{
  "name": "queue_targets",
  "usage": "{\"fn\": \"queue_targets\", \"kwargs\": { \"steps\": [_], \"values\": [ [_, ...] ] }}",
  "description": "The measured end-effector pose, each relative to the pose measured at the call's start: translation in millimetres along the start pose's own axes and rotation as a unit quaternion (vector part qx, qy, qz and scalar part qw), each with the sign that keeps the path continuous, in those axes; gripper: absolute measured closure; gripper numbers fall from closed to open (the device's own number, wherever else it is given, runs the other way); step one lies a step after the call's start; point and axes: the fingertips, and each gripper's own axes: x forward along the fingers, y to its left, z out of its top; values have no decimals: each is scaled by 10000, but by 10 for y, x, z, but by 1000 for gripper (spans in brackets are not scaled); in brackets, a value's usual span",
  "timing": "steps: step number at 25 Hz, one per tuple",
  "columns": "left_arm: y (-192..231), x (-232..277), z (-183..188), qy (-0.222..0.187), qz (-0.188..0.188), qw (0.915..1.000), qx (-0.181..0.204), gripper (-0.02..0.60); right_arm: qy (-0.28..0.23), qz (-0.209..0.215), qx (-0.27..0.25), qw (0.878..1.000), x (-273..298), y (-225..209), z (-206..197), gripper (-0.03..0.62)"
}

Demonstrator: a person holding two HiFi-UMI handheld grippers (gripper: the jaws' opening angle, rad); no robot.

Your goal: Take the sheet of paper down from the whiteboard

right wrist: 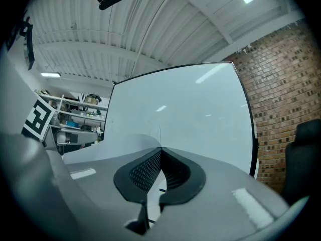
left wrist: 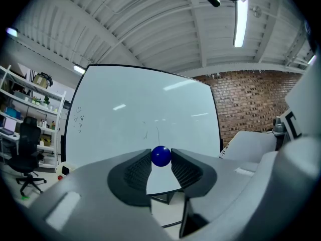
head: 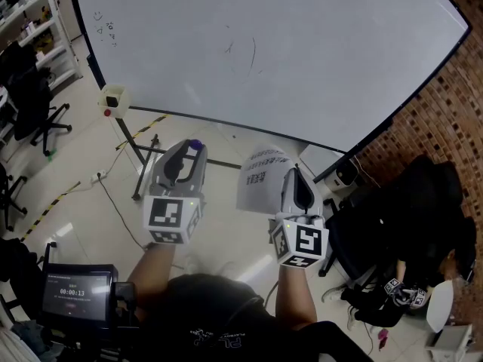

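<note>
My right tongs (head: 291, 173) are fully closed, pinching one edge of the paper (head: 260, 179). It is already off the whiteboard (head: 302, 51) and curls away toward 10 o'clock from my grip. My left tongs (head: 192, 151) are clamped on a blue ball (left wrist: 161, 156), probably the magnet. I judge the taking-down nearly done. To finish well, I should hold the pinch firm without creasing the sheet and carry it level. The ball needs steady squeezing, since it looks ready to squirt out.
</note>
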Motion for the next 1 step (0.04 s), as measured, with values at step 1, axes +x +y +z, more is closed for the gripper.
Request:
{"fn": "queue_targets", "kwargs": {
  "steps": [1],
  "values": [
    [2, 1, -2, 4, 2, 10000, 0, 459, 1, 0, -2, 10000, 1, 1, -2, 583]
  ]
}}
